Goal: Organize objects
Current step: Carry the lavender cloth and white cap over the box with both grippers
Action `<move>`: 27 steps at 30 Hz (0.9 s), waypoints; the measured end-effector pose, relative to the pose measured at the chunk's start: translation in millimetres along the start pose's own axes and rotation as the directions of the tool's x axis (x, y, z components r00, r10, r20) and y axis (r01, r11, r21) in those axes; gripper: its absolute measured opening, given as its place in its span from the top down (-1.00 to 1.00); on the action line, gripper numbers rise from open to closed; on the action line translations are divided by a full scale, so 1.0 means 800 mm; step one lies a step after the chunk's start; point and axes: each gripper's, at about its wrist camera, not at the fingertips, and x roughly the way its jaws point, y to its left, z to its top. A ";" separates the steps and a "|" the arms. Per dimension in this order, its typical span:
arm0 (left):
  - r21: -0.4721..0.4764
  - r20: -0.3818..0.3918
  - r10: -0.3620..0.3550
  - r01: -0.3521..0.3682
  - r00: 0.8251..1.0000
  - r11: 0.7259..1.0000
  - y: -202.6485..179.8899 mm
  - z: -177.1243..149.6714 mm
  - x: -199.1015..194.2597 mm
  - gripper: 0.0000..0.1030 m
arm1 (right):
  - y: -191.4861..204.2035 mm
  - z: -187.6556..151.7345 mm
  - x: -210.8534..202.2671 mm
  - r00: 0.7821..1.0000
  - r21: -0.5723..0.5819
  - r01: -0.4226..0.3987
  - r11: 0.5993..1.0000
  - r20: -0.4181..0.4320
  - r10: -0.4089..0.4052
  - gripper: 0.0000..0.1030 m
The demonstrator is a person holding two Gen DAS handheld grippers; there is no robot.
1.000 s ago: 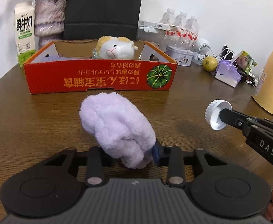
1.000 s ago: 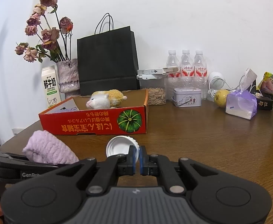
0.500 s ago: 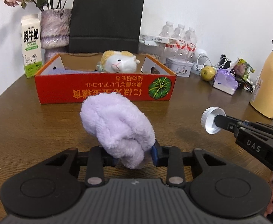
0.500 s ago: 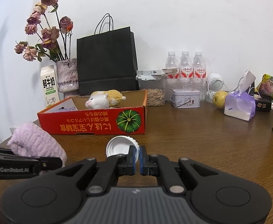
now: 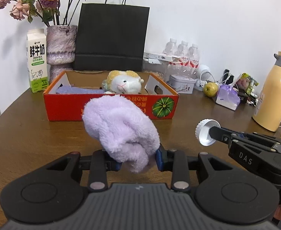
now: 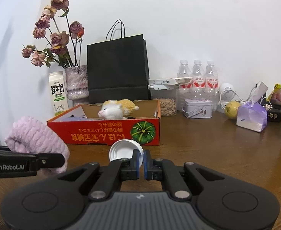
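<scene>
1. On our left, the left tool is clamped on a rolled lilac fleece cloth. The bundle is squeezed between the blue pads and held clear of the tabletop, its long axis running up and away from the jaws toward the box.
2. Straight ahead of that cloth sits the red cardboard box, open at the top, with its long side facing us. Inside it we see a plush toy towards the middle and a lilac fabric item lying flat at the left end.
3. We judge this the deciding relation: the box lies directly beyond the left tool, so the cloth needs to go forward and over the near wall. The free floor looks to be between the fabric and the plush toy.
4. To the right, the right tool has its pads pressed together on the rim of a white bottle cap, held above the tabletop.
5. The right tool faces the box's right end, near the pumpkin print, so each hand has its own lane. We judge the left hand nearer the drop.
</scene>
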 end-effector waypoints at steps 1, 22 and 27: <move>0.001 0.003 0.001 -0.001 1.000 1.000 0.002 0.002 -0.001 0.35 | 0.003 0.002 0.000 1.000 -0.003 -0.001 1.000 0.001 0.001 0.92; -0.041 0.075 0.017 -0.013 0.997 0.999 0.037 0.048 0.005 0.35 | 0.051 0.048 0.035 0.999 -0.044 -0.037 0.998 0.036 0.038 0.93; -0.058 0.090 0.025 -0.019 0.996 0.998 0.048 0.060 0.012 0.36 | 0.058 0.058 0.047 0.998 -0.048 -0.044 0.998 0.042 0.046 0.93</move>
